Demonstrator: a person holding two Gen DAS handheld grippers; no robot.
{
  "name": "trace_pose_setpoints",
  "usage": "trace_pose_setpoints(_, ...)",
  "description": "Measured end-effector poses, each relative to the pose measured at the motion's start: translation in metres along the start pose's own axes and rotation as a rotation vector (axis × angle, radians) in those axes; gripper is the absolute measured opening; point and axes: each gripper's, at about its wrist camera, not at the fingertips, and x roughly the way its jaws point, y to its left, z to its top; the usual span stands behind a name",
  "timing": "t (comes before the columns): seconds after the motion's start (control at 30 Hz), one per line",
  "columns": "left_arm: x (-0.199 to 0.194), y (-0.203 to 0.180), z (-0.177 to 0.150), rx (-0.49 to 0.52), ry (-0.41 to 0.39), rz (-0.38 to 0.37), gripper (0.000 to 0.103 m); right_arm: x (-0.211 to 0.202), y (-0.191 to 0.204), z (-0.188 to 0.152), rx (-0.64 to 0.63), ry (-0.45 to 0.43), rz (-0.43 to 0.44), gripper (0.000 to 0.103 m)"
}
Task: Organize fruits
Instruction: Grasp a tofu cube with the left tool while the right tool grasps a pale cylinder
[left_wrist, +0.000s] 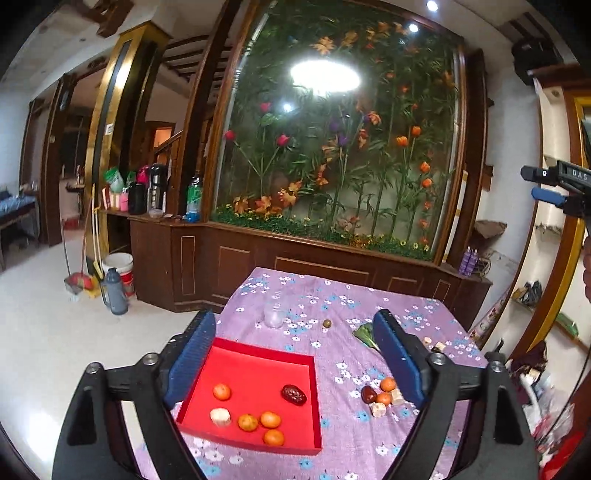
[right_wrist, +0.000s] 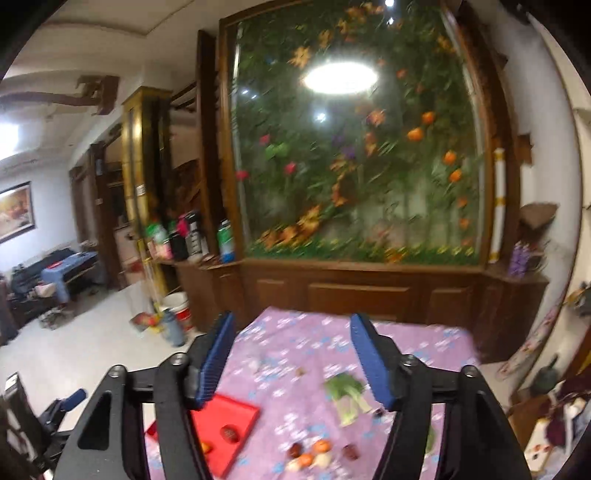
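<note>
A red tray (left_wrist: 295, 360) lies on the purple flowered tablecloth (left_wrist: 343, 295) and holds several small oranges (left_wrist: 222, 391), a red date (left_wrist: 294, 394) and a pale chunk (left_wrist: 220, 417). Right of it lies a loose pile: oranges (left_wrist: 388, 384), a date (left_wrist: 368, 394) and pale chunks (left_wrist: 378, 409). My left gripper (left_wrist: 295, 350) is open and empty above the tray. My right gripper (right_wrist: 291, 360) is open and empty, raised over the table; it also shows in the left wrist view (left_wrist: 546, 184). The right wrist view is blurred; it shows the tray (right_wrist: 236, 410) and the pile (right_wrist: 314, 452).
A green leafy vegetable (right_wrist: 345, 391) lies mid-table, also in the left wrist view (left_wrist: 364, 334). A clear jar (left_wrist: 274, 314) and a small brown ball (left_wrist: 327, 324) stand farther back. A wooden cabinet with a flower display (left_wrist: 332, 258) is behind the table. Clutter lies at the right.
</note>
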Motion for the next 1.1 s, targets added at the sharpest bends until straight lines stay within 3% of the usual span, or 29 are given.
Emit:
trace_pose_setpoints(0.13,0.038,-0.014,-0.013,0.012,0.083,-0.046,0.089,0.027,-0.015,-0.032,0.003,0.058,0.010,0.078)
trace_pose_setpoints(0.27,0.108,-0.035,-0.053,0.004,0.256,-0.110,0.089,0.098,-0.038,-0.127,0.046,0.239,0.042,0.078)
trace_pose_setpoints(0.3,0.123,-0.040,-0.063,0.000,0.292,-0.123,0.089,0.115,-0.044,-0.149,0.059,0.280,0.052,0.073)
trace_pose_setpoints(0.33,0.138,-0.046,-0.075,-0.003,0.330,-0.137,0.089,0.133,-0.052,-0.177,0.086,0.328,0.063,0.062)
trace_pose_setpoints(0.37,0.156,-0.053,-0.091,-0.009,0.373,-0.161,0.085,0.154,-0.061,-0.208,0.130,0.389,0.076,0.056)
trace_pose_setpoints(0.4,0.169,-0.059,-0.102,-0.014,0.408,-0.177,0.075,0.170,-0.069,-0.232,0.171,0.440,0.091,0.048)
trace_pose_setpoints(0.43,0.186,-0.067,-0.116,-0.020,0.466,-0.198,0.067,0.191,-0.081,-0.264,0.235,0.504,0.099,0.046)
trace_pose_setpoints(0.47,0.198,-0.071,-0.127,-0.024,0.508,-0.214,0.053,0.202,-0.090,-0.282,0.270,0.537,0.094,0.046)
trace_pose_setpoints(0.5,0.208,-0.077,-0.136,-0.028,0.546,-0.226,0.048,0.215,-0.096,-0.305,0.305,0.574,0.089,0.045)
trace_pose_setpoints(0.57,0.224,-0.087,-0.154,-0.019,0.594,-0.228,0.048,0.229,-0.105,-0.328,0.347,0.613,0.097,0.045)
trace_pose_setpoints(0.97,0.264,-0.129,-0.192,0.067,0.673,-0.241,0.048,0.270,-0.104,-0.354,0.345,0.613,0.121,0.046)
trace_pose_setpoints(1.1,0.274,-0.143,-0.200,0.112,0.688,-0.260,0.048,0.269,-0.108,-0.357,0.363,0.602,0.176,0.040)
